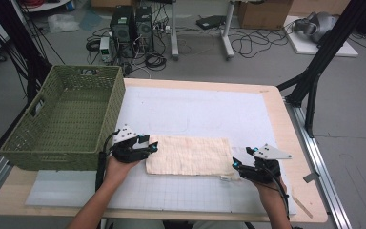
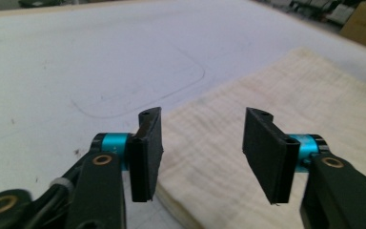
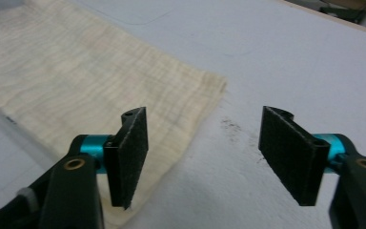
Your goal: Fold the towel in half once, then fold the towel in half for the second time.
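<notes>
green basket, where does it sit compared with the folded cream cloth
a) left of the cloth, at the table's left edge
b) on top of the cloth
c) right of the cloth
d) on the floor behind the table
a: in the high view the green basket stands at the left edge of the table, left of the folded cream cloth, which lies flat on the white mat.

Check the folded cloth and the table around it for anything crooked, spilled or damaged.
Nothing serious stands out. The folded cream cloth lies flat on the white mat, roughly square to it. A small white tag sticks out at its near right corner, and the right gripper view shows dark specks on the mat beside that end.
</notes>
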The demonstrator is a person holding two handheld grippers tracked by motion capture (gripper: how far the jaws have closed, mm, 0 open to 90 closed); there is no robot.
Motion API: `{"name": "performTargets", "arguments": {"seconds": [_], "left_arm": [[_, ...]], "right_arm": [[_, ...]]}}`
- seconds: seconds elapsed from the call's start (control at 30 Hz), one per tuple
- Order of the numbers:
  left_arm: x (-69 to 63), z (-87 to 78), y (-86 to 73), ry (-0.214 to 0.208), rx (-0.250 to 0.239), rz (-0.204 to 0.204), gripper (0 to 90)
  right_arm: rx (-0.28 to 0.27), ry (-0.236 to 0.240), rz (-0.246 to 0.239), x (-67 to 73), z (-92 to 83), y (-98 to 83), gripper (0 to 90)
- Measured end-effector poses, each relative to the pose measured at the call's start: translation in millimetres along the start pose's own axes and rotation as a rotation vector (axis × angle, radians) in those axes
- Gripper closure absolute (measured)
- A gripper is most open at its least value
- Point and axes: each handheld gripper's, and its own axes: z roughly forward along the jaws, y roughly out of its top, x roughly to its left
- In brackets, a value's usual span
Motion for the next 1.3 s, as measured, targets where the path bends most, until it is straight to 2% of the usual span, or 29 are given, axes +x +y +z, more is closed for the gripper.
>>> {"name": "performTargets", "arguments": {"seconds": [0.03, 0.13, 0.2, 0.27, 0.33, 0.43, 0.6, 0.83, 1.1, 1.2, 1.3], "left_arm": [[0.6, -0.1, 0.2, -0.005, -0.017, -0.011, 40.4], [-0.4, -2.5, 2.3, 0.012, -0.047, -0.031, 30.5], [-2.0, -3.6, 3.6, 0.015, -0.058, -0.029, 27.4], [-4.0, -4.4, 4.5, 0.012, -0.071, -0.027, 24.0], [-5.5, -6.1, 6.0, 0.007, -0.085, -0.010, 18.0], [-6.8, -8.0, 8.2, -0.004, -0.107, 0.001, 18.2], [-7.7, -9.4, 8.0, 0.001, -0.103, 0.004, 18.2], [-5.3, -7.9, 8.7, 0.009, -0.107, -0.009, 18.1], [-1.7, -9.8, 11.8, 0.022, -0.095, -0.017, 18.2], [0.1, -9.8, 11.5, 0.029, -0.086, -0.030, 18.2], [3.0, -4.9, 14.8, 0.017, -0.071, -0.024, 18.2]], "right_arm": [[-0.003, -0.008, 0.002, -1.1, -0.3, -0.3, 27.8], [-0.028, -0.043, 0.024, -9.1, -4.2, -1.4, 19.9], [-0.035, -0.074, 0.068, -13.6, -5.2, -2.6, 15.9], [-0.038, -0.089, 0.078, -15.3, -5.0, -2.7, 13.5], [-0.041, -0.098, 0.064, -15.9, -4.9, -2.1, 12.0], [-0.034, -0.089, 0.046, -16.4, -4.6, -2.4, 11.5], [-0.009, -0.066, 0.048, -16.6, -0.9, -4.3, 11.4], [-0.044, -0.057, 0.050, -16.4, -5.7, -2.9, 11.4], [-0.041, -0.036, 0.067, -15.6, -6.1, -4.6, 11.4], [-0.035, -0.027, 0.059, -12.7, -4.5, -4.3, 11.4], [-0.041, -0.023, 0.042, -11.8, -3.7, -3.6, 11.4]]}}
